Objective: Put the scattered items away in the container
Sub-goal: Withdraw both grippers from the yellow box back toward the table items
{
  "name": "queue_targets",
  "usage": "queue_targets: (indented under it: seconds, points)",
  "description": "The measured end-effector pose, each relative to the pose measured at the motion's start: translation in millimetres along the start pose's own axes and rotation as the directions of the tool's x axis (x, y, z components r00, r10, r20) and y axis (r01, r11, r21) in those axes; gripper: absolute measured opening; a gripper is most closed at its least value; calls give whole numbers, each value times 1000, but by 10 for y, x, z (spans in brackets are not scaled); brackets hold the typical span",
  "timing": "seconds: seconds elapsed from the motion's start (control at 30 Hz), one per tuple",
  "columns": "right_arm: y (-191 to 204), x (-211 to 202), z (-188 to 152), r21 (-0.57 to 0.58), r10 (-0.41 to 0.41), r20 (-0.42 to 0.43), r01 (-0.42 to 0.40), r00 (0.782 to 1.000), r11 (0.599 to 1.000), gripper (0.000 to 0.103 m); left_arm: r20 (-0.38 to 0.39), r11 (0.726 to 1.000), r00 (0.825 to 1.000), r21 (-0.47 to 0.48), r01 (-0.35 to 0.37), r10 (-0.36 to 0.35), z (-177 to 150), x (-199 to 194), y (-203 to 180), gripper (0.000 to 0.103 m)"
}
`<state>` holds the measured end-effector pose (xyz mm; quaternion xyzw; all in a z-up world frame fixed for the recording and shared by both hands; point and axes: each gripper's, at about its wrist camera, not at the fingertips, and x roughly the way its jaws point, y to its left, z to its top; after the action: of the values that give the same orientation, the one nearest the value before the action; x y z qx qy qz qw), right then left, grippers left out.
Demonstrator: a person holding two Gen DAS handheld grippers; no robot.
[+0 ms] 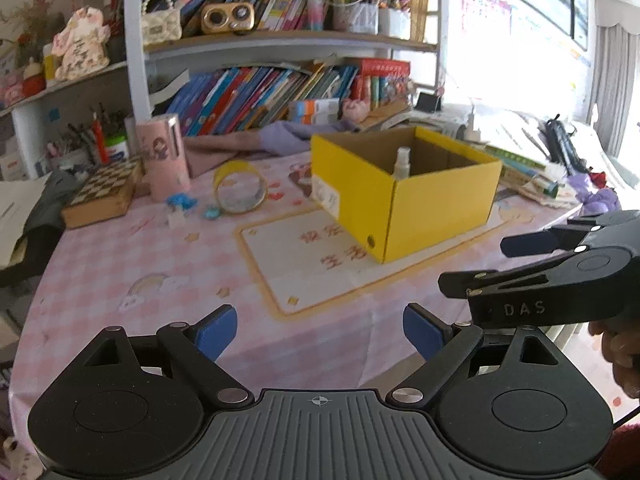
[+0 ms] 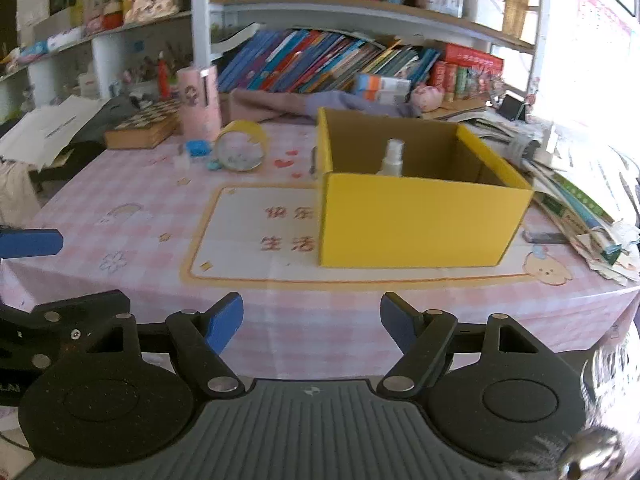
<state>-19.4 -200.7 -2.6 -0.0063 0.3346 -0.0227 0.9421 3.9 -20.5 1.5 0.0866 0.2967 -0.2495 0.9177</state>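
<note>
The left wrist view alone takes in the far left of the pink checked tablecloth: a cluster of pens and a red marker behind a wooden checkered game box, and, at its right edge, the black right gripper seen from the side with a person's fingers below it. The right wrist view alone shows the white paper sheet at the far left, a bear print on the cloth at right, and a blue pad of the left gripper poking in from the left edge.

From left to right on the table stand a tall pink cylinder with a cartoon girl, a small clear bottle beside a blue block, a roll of yellow tape resting on its edge, and an open yellow cardboard box. All these loose pieces lie well left of the box. Inside the box stands a white spray bottle, upright near the front wall; the rest of its floor is hidden by the walls. To the right of the box lies a heap of books and papers.

The left gripper has its blue pads spread wide with nothing between them, above the near table edge. The right gripper is likewise spread and empty.
</note>
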Motion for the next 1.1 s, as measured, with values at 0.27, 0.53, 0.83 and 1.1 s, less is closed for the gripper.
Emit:
queue_targets:
  seconds: [0.27, 0.53, 0.83, 1.1]
  points:
    - [248, 62, -10, -42, 48, -39, -49, 998, 998, 75, -25, 998, 998, -42, -50, 49, -97, -85, 205, 92]
    - [468, 157, 42, -80, 100, -51, -104, 994, 991, 75, -31, 989, 992, -84, -121, 119, -145, -175, 409, 92]
    - [678, 181, 136, -137, 151, -35, -154, 988, 978, 75, -17, 983, 987, -93, -158, 158, -117, -192, 492, 92]
    - [703, 258, 185, -132, 169, -26, -171, 985, 976, 74, -15, 983, 984, -50, -176, 175, -92, -135, 499, 92]
